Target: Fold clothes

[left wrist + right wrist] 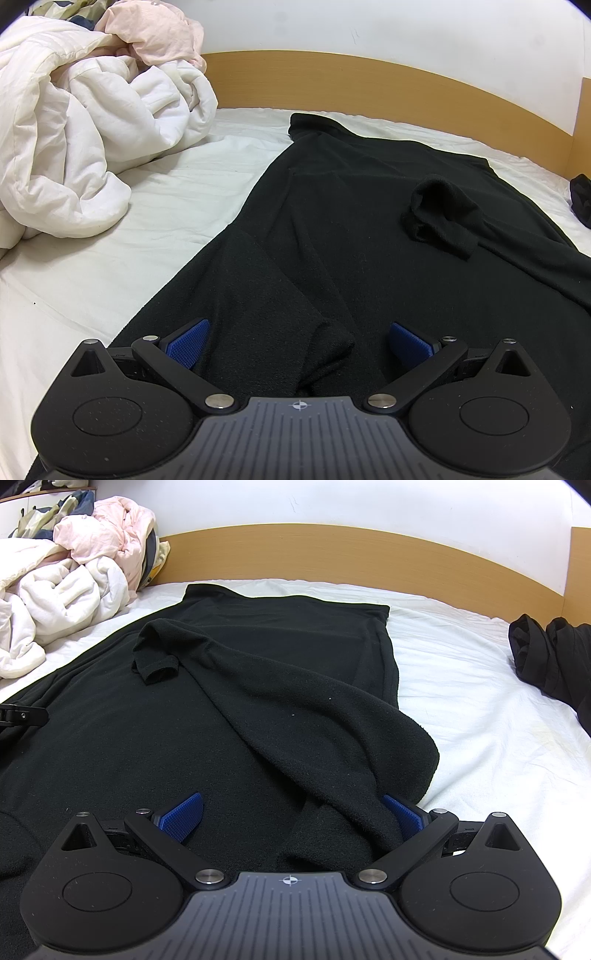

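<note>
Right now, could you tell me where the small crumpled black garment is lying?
The small crumpled black garment lies on the white sheet at the bed's far right, apart from the spread black fleece and near the wooden headboard.

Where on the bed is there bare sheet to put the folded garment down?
Bare sheet lies between the black garment and the dark bundle. A second patch lies between the garment and the white duvet heap. The far left corner is crowded with bedding.
</note>
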### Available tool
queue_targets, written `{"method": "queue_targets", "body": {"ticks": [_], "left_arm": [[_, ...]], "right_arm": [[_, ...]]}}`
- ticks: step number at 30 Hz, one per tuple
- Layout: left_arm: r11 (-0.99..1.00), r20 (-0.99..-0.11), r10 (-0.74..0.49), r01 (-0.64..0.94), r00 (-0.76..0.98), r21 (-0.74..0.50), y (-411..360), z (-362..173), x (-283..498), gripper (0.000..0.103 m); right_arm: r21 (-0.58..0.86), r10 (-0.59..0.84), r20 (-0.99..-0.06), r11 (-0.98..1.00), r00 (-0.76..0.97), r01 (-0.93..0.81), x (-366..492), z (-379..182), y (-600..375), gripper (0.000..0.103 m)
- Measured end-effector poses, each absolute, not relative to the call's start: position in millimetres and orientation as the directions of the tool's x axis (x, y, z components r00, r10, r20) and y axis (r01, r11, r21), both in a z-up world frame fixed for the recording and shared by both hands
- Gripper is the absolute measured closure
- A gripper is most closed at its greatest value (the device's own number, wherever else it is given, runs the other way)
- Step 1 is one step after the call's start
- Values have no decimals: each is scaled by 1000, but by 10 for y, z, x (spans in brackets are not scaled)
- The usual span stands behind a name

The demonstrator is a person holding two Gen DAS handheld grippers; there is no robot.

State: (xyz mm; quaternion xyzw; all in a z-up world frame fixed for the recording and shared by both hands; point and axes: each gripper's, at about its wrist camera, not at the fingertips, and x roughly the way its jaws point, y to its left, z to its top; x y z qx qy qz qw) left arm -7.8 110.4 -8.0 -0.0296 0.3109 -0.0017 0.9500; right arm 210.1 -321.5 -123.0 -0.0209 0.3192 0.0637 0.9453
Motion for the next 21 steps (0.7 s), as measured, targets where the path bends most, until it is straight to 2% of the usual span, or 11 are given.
{"method": "queue_targets", "body": {"ticks": [21], "left_arm": [[996,-581,-43,-13,813,-92,1151,-69,-98,1]], "right_arm": [[1,107,-606,991,788,-134,2095,-1233,-3216,0]]}}
